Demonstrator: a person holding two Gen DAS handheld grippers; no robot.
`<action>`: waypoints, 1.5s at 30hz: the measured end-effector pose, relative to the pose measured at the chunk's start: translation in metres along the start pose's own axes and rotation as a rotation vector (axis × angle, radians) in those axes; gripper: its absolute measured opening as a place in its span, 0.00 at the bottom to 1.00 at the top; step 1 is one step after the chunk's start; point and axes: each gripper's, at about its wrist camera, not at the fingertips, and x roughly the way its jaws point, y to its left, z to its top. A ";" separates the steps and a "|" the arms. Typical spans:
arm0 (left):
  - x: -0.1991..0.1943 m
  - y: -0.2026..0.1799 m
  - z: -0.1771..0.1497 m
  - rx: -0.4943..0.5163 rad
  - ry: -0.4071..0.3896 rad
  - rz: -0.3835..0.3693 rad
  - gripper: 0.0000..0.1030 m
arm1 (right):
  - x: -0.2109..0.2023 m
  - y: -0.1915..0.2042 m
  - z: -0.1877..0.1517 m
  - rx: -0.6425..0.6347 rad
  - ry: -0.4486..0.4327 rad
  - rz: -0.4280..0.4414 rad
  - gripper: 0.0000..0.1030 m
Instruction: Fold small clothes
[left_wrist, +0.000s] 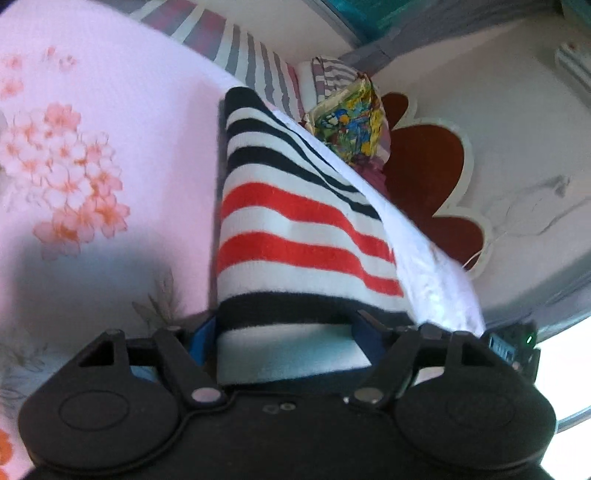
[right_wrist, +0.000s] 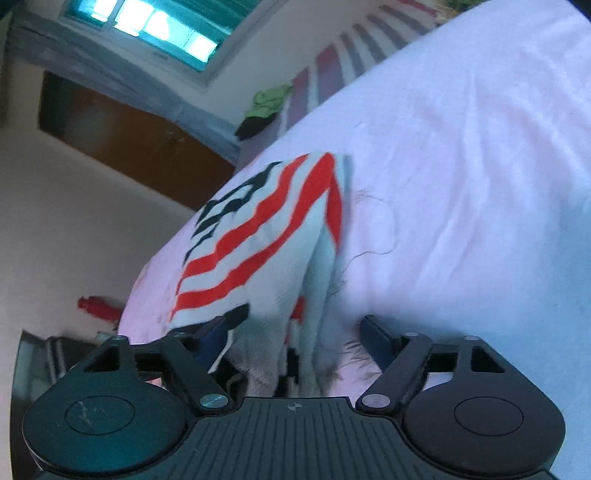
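A small garment (left_wrist: 295, 221) with red, white and navy stripes lies on the pink flowered bed sheet (left_wrist: 92, 166). Its near end lies between the wide-set fingers of my left gripper (left_wrist: 286, 328), and a white inner layer drapes over the right finger. In the right wrist view the same garment (right_wrist: 266, 229) lies rumpled on the sheet (right_wrist: 461, 166), with a frayed white edge reaching in between the fingers of my right gripper (right_wrist: 295, 325). That gripper's right finger (right_wrist: 376, 332) stands apart from the cloth. Both grippers stand open, close above the bed.
Beyond the bed edge are a colourful wrapped package (left_wrist: 347, 122), a dark red flower-shaped mat (left_wrist: 428, 173) on the floor and striped bedding (left_wrist: 251, 62). The right wrist view shows a green cloth (right_wrist: 267, 99), a brown door (right_wrist: 129, 136), a window (right_wrist: 155, 26) and a red bottle (right_wrist: 98, 304).
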 end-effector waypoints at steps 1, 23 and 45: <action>0.002 0.002 0.000 -0.008 -0.005 -0.009 0.74 | 0.003 0.000 -0.002 0.014 0.019 0.025 0.77; 0.009 -0.072 -0.016 0.303 -0.114 0.159 0.49 | 0.037 0.080 -0.036 -0.365 -0.039 -0.269 0.34; -0.159 0.009 -0.027 0.296 -0.215 0.023 0.47 | 0.131 0.261 -0.141 -0.642 -0.084 -0.318 0.34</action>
